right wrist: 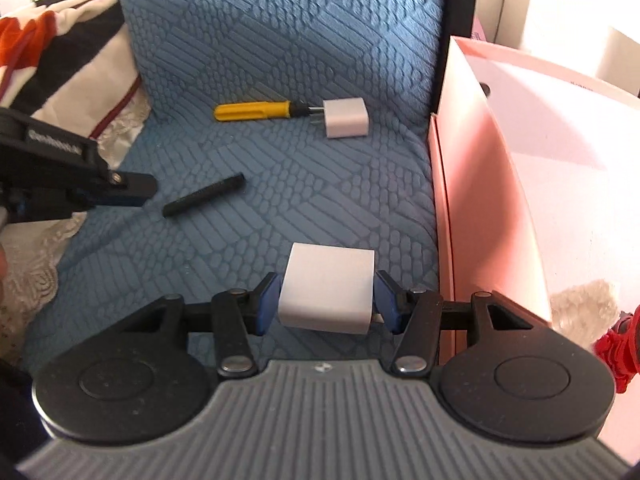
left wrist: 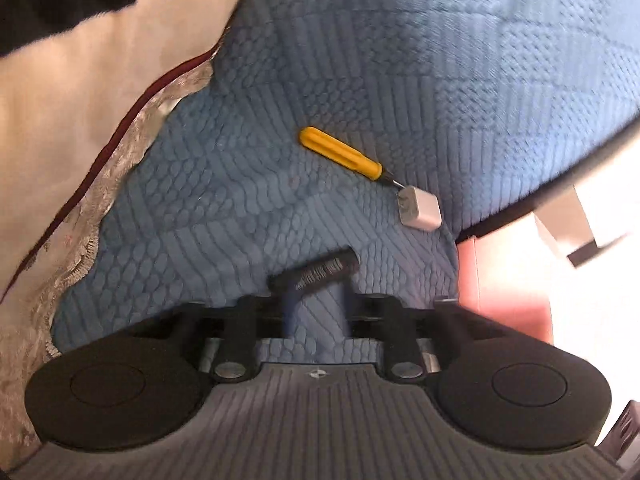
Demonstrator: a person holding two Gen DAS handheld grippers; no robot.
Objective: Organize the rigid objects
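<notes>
My right gripper [right wrist: 326, 312] is shut on a white cube-shaped adapter [right wrist: 326, 288], its blue pads pressing both sides, held just above the blue quilted cover [right wrist: 280, 40]. My left gripper [left wrist: 318, 304] stands open and motion-blurred, and it enters the right wrist view from the left [right wrist: 134, 194]. A short black ribbed stick [left wrist: 316, 270] [right wrist: 204, 196] lies free on the cover just beyond its fingertips. Farther back lie a yellow-handled screwdriver [left wrist: 340, 154] [right wrist: 252, 111] and a second white plug adapter [left wrist: 420, 210] [right wrist: 346, 118], tip to prongs.
A pink open box [right wrist: 500, 200] [left wrist: 500, 280] stands against the cover's right edge. A striped cushion with lace trim [right wrist: 60, 60] [left wrist: 80, 100] borders the left. A red object [right wrist: 616, 352] and white fluff sit at the far right.
</notes>
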